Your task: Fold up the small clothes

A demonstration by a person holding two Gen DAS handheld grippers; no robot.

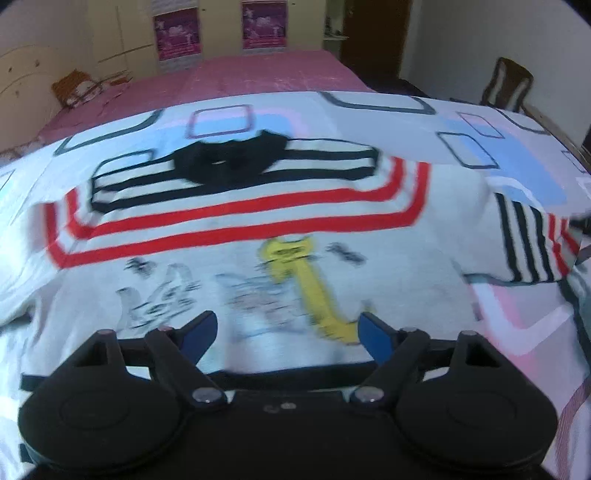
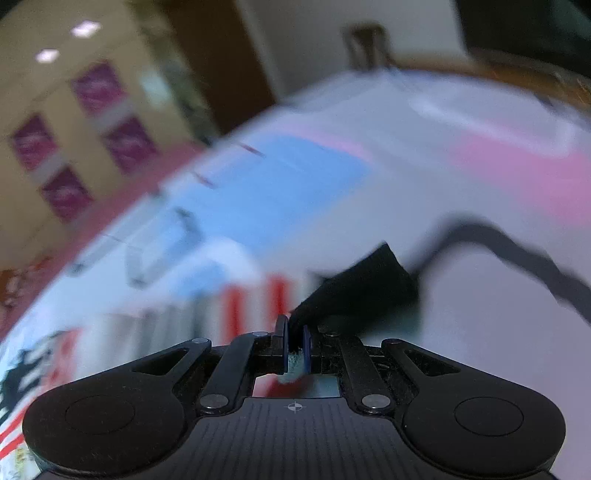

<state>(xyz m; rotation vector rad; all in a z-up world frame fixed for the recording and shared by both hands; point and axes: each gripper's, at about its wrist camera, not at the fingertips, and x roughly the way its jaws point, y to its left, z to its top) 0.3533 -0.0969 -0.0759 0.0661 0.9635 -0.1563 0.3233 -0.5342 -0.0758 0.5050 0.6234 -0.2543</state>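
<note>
Nearest the left wrist camera, our left gripper (image 1: 286,328) hung with its two blue fingers (image 1: 201,332) spread wide and nothing between them, just above the lower front of one small white T-shirt (image 1: 258,236). That shirt lay flat on a bedsheet (image 1: 517,314) printed with blue, pink and grey rectangles. Beyond the fingers we counted one yellow cartoon figure (image 1: 303,273) and a few grey sketched ones on the chest, then two red stripes and several black stripes toward the black collar (image 1: 229,162) at the far end. One striped sleeve (image 1: 535,240) stuck out on the right side, lifted off the sheet; its tip ran out of that view.

Close to the right wrist camera, our right gripper (image 2: 294,341) was clenched on the black cuff (image 2: 354,288) of that sleeve, a bit of pale fabric pinched between the pads. Red stripes showed just left of it, though heavy blur hid finer detail.

Bare sheet lay to the shirt's left and right, and past the collar. Farther off, the sheet ended in a folded edge, and a pink bedcover (image 1: 258,74) stretched away. At the back stood a cream wardrobe (image 1: 110,37) bearing two magenta posters (image 1: 177,33), a dark door (image 1: 376,33), and one chair (image 1: 508,83) at the right.
</note>
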